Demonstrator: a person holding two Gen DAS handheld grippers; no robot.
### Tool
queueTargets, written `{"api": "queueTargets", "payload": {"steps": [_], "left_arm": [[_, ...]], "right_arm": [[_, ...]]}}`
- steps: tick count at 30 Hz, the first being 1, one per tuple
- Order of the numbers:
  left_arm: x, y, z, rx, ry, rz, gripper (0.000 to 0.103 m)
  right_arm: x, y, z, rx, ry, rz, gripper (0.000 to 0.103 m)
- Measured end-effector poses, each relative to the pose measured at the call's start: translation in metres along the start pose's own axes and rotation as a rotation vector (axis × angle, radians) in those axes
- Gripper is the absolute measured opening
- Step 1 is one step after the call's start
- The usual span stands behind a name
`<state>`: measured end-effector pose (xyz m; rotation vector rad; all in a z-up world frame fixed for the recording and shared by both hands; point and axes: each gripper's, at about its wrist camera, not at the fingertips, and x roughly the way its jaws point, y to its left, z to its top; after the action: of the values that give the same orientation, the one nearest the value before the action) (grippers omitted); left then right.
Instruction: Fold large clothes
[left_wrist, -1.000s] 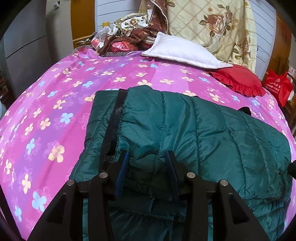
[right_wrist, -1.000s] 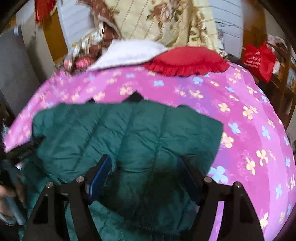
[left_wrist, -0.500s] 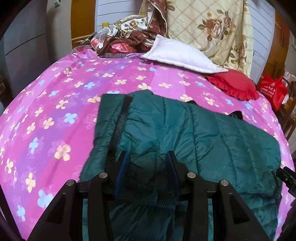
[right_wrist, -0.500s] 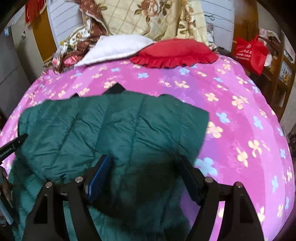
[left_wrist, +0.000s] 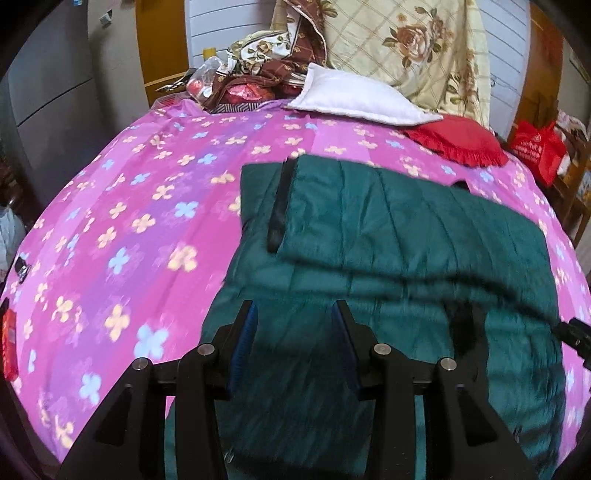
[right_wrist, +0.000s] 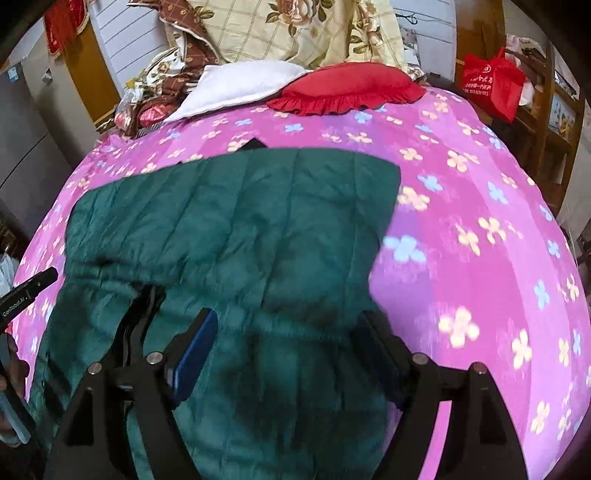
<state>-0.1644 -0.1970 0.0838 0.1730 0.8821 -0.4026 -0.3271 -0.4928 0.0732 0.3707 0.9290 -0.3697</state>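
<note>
Left gripper (left_wrist: 293, 328), bottom centre of the left wrist view: jaws parted by a narrow gap, above the near part of the green quilted jacket (left_wrist: 388, 258); nothing is visibly pinched between the blue pads (left_wrist: 243, 343). Right gripper (right_wrist: 284, 343), bottom centre of the right wrist view: jaws set wide and just widened a little more, straddling the gathered hem without clamping it. The jacket lies flat on the pink flowered bedspread (left_wrist: 122, 221), filling the lower middle of both views. Its long axis runs near to far, hem toward the cameras. In the left wrist view its far end shows a folded flap with a dark zipper strip (left_wrist: 279, 206) along the left edge; a small black piece shows at the far edge in the right wrist view. Farther up, a white pillow (left_wrist: 354, 99) and a red frilled cushion (left_wrist: 458, 142) rest at the top of the bed. Behind them hangs a cream floral quilt (left_wrist: 406, 48). A red bag (right_wrist: 491, 81) sits at the upper right.
</note>
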Motion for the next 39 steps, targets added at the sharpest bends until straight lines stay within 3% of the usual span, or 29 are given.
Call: {"api": "queueTargets", "payload": {"steps": [17, 39], "left_arm": [[-0.049, 0.042, -0.086, 0.008, 0.047, 0.015, 0.024], [-0.082, 0.076, -0.145, -0.025, 0.082, 0.02, 0.024]], "right_arm": [[-0.048, 0.007, -0.089, -0.021, 0.038, -0.004, 0.084], [-0.088, 0.017, -0.163, -0.063, 0.067, -0.014, 0.088]]}}
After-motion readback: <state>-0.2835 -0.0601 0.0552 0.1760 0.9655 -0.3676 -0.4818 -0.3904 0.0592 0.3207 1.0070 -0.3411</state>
